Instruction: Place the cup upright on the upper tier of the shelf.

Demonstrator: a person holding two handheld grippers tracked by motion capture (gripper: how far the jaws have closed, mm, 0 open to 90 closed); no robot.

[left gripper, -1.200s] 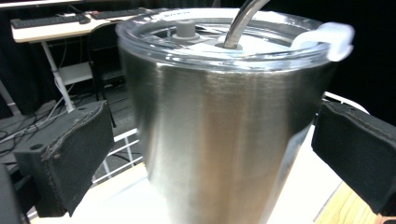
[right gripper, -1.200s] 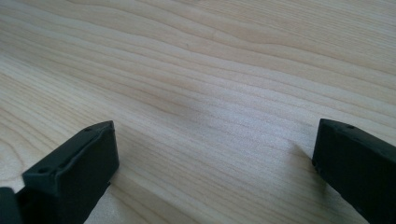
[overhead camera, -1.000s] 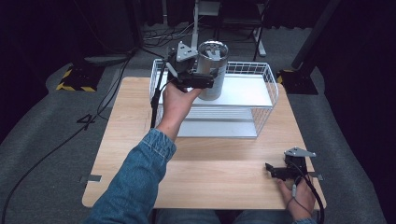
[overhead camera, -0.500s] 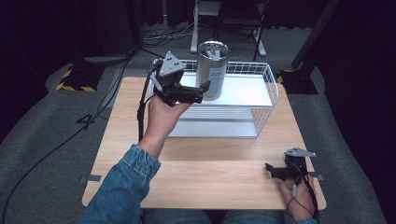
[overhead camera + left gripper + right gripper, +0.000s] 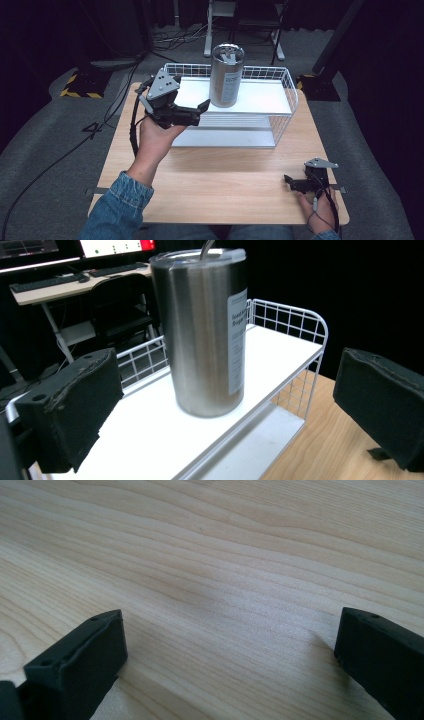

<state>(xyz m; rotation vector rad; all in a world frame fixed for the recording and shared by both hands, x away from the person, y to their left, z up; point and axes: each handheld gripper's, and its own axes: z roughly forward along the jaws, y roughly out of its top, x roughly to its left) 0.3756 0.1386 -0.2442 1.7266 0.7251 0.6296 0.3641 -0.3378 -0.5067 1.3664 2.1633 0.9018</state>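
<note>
The rack (image 5: 280, 107) sits at the back of the table (image 5: 225, 190), w/ a top shelf (image 5: 265, 97) & a low shelf (image 5: 225, 137) under it. The cup (image 5: 226, 75) stands upright on the top shelf, near the middle. The left hand-held gripper (image 5: 192, 111) is up in front of the rack's left end, just left of the cup, not touching. The right hand-held gripper (image 5: 292, 182) is at the table's front right corner, well apart from the rack
</note>
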